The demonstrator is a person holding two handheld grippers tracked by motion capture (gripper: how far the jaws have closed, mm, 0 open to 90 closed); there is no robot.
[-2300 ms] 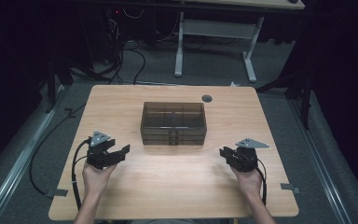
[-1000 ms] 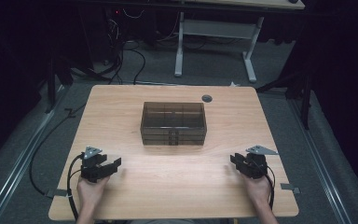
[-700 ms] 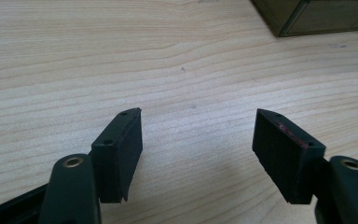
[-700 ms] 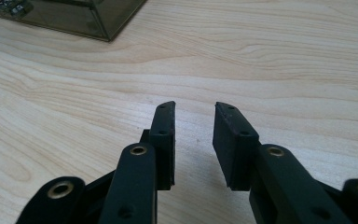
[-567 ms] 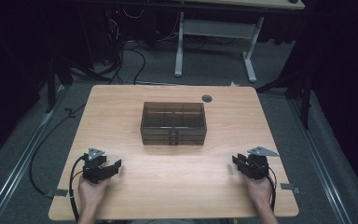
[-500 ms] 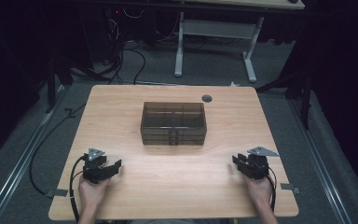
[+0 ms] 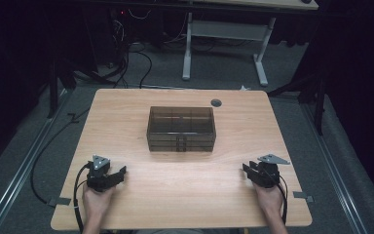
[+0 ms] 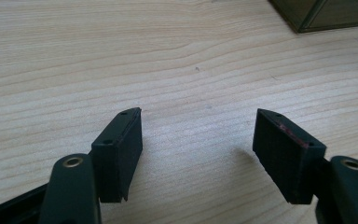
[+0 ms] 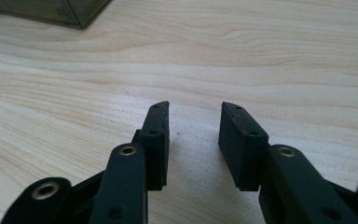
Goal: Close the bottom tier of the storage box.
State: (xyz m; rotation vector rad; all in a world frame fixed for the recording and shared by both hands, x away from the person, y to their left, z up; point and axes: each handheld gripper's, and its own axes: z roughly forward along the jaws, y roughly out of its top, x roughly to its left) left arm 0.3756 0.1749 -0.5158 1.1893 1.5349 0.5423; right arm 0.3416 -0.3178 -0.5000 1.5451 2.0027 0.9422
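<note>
At the lower left of the high view, the left gripper rests low on the bench, held by a hand. In the left gripper view its fingers are spread wide with only bare wood between them. They hold nothing.

In the middle of the high view sits the clear brown box. It stands alone, well apart from both grippers. A corner of the box shows at the upper right of the left gripper view and at the upper left of the right gripper view.

At the lower right of the high view, the right gripper also sits low on the bench. Its fingers are parted with a smaller gap and hold nothing.

It looks like a waiting step, with both grippers parked near the front edge. The next move likely calls for both grippers to go forward and inward to the box, one to each side.
</note>
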